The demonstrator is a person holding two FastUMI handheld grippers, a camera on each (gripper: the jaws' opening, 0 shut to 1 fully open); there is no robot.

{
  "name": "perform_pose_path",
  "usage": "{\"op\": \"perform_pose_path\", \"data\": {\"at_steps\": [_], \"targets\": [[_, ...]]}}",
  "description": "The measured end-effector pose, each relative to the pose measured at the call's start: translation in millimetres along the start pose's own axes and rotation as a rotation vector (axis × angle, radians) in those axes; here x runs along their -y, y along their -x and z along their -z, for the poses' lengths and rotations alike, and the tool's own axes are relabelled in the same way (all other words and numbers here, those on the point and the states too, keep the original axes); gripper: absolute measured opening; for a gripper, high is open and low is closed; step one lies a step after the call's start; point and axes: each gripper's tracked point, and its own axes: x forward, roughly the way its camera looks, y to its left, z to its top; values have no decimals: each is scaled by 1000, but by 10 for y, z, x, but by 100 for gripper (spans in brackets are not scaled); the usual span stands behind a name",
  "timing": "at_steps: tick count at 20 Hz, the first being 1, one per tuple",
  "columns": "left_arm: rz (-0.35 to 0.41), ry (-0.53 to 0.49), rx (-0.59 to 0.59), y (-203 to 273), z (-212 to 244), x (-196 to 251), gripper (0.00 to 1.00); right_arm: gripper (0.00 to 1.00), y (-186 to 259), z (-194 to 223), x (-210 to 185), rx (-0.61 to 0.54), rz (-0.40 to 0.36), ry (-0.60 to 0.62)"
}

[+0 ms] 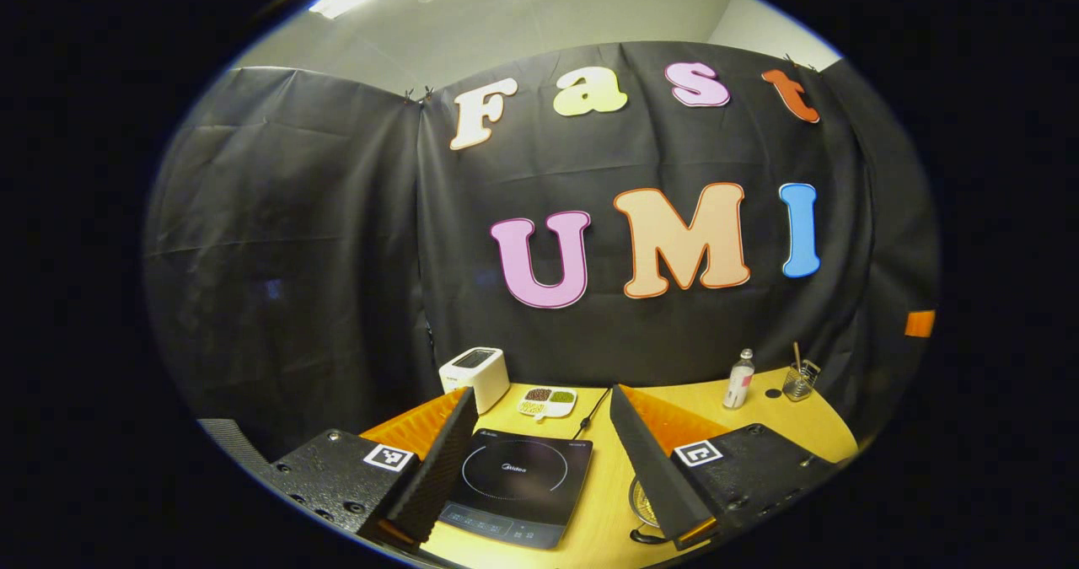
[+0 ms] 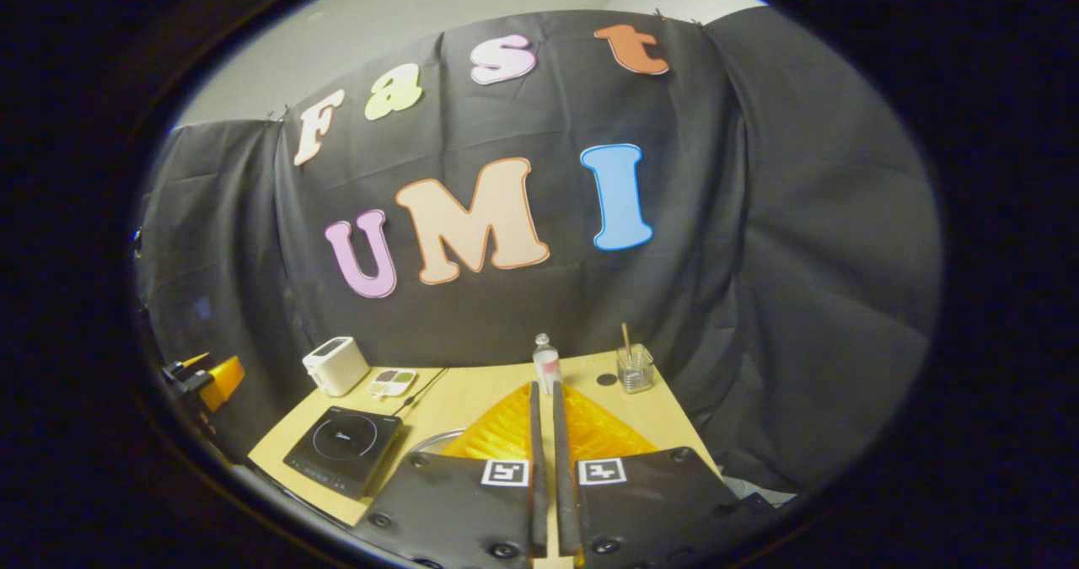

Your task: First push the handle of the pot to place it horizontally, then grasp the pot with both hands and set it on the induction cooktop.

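In the left gripper view, the left gripper [image 1: 539, 459] hung above the light wooden table [image 1: 809, 421] with its two fingers [image 1: 649, 459] spread wide and nothing between them. Through the gap lay the flat black induction cooktop [image 1: 516, 485], bare on top. Just right of it, a sliver of the round metal pot [image 1: 642, 501] peeked out beside the right-hand finger, mostly hidden. Farther back stood a white toaster [image 1: 475, 375], a small white divided dish [image 1: 548, 400], a clear bottle [image 1: 739, 379] and a glass jar [image 1: 799, 381].

In the right gripper view, the right gripper [image 2: 548, 459] had its fingers [image 2: 534, 468] nearly together, a thin slit between them, gripping nothing. The pot's curved rim [image 2: 434, 441] showed just left of them, right of the cooktop [image 2: 344, 447]. The toaster [image 2: 335, 365], bottle [image 2: 546, 358] and jar [image 2: 635, 368] stood behind.
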Motion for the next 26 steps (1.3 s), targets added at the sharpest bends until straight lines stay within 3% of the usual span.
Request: {"op": "perform_pose_path", "data": {"at_steps": [5,6,7,8,9,12,13,14,18,26], "targets": [[-2,7,-22,-16,111,-80,99,0,-39,272,-180,-84,-21,30],[-3,8,-26,-32,130,-108,99,7,-59,355,-225,-109,-24,41],[-1,11,-29,-48,159,-141,99,7,-74,455,-266,-137,-26,55],[4,14,-35,-71,183,-174,99,0,-98,562,-325,-170,-29,65],[10,16,-43,-100,232,-205,99,7,-100,690,-412,-209,-39,67],[39,14,-54,-231,295,-322,97,7,-127,1127,-653,-343,-51,63],[48,10,-65,-286,326,-381,97,0,-130,1304,-715,-395,-46,68],[55,6,-73,-343,355,-443,99,7,-126,1467,-782,-448,-38,68],[90,4,-90,-588,455,-672,96,7,-24,2169,-1014,-670,2,50],[123,15,-127,-845,753,-1133,100,7,282,3164,-1220,-987,89,29]]}}
